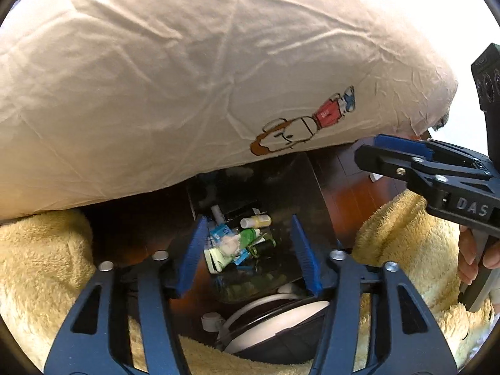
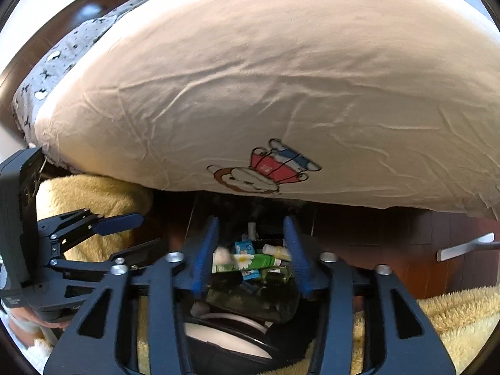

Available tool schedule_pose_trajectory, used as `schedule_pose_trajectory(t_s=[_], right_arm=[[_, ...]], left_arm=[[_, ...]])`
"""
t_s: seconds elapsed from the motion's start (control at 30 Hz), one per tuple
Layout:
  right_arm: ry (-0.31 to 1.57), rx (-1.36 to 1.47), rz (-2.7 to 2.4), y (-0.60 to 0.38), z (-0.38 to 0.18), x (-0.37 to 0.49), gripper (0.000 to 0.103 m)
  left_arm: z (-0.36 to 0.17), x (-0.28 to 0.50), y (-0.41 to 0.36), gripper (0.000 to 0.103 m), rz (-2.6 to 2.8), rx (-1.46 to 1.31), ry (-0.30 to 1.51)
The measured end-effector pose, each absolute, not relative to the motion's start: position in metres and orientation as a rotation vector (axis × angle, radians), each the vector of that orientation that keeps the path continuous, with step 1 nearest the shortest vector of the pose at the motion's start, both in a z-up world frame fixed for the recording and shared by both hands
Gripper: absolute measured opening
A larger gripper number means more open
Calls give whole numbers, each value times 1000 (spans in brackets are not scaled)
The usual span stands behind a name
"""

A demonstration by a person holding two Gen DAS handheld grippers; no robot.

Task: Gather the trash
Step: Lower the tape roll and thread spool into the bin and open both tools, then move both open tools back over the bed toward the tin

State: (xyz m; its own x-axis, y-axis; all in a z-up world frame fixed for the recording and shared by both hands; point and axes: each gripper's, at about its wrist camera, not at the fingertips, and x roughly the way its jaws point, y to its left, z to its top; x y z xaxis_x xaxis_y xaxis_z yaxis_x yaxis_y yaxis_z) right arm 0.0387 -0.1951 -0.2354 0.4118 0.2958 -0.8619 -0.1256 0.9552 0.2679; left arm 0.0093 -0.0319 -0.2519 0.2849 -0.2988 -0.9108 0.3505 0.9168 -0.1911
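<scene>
A black trash bin (image 1: 312, 193) stands on the brown floor (image 1: 353, 200), right under the edge of the bed; it is my landmark. Inside the bin lies a small pile of trash (image 1: 240, 240): a green carton with a daisy (image 2: 250, 261), a little blue box (image 2: 244, 247), a small yellow tube (image 1: 256, 220) and some white bits; so part of the job looks done, since that trash is already in the bin.

The left gripper (image 1: 250, 247) hangs just above the bin; its blue fingers (image 1: 193, 247) are spread wide and hold nothing. The right gripper (image 2: 250, 253) hangs above the bin too, close beside the left one; its fingers (image 2: 204, 253) are also wide apart and hold nothing. Both look straight down into the bin.

Above the bin is the big cream bed sheet (image 1: 187, 78) with a cartoon monkey (image 2: 250, 178) drawn on it. On both sides of the bin lies a fluffy yellow blanket (image 1: 40, 250). Near the bin, closer to the cameras, there is a round white and black thing (image 1: 281, 318); I cannot tell what it is.

I see no loose trash on the floor or the blanket around the bin; there may be more somewhere else, out of view, so I cannot tell if the job is finished. I think the next thing is to look for more trash.
</scene>
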Motion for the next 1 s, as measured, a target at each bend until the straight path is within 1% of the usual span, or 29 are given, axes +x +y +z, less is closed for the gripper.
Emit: schedule_pose_trajectory(t_s=[0.03,0.07,0.1,0.13,0.17,0.23,0.3,0.47,0.6,0.77,1.0], right_arm=[[1108,172,256,-196,-234,38,72],[1097,171,240,-198,-231,39,80],[1087,168,226,-200,-227,39,84],[1079,160,213,-202,-223,40,91],[1069,147,202,-203,-218,41,94],[1039,124,195,-206,-204,42,94],[1002,109,196,-210,-186,45,94],[877,54,205,-218,-131,63,95],[832,32,194,-226,-104,97,95],[819,65,165,-239,-87,151,95],[815,100,165,-239,-76,212,95]], left_arm=[[-249,10,-30,69,-426,53,1198],[-245,10,-29,72,-420,57,1187],[-241,11,-27,78,-414,60,1178],[-237,12,-25,83,-407,62,1168],[-230,13,-23,85,-398,63,1153],[-212,17,-18,89,-385,61,1110],[-194,21,-14,91,-376,55,1067],[-149,40,-5,92,-370,49,965],[-122,65,-3,92,-323,80,896],[-102,115,2,92,-270,74,860],[-93,197,-3,92,-239,52,851]])
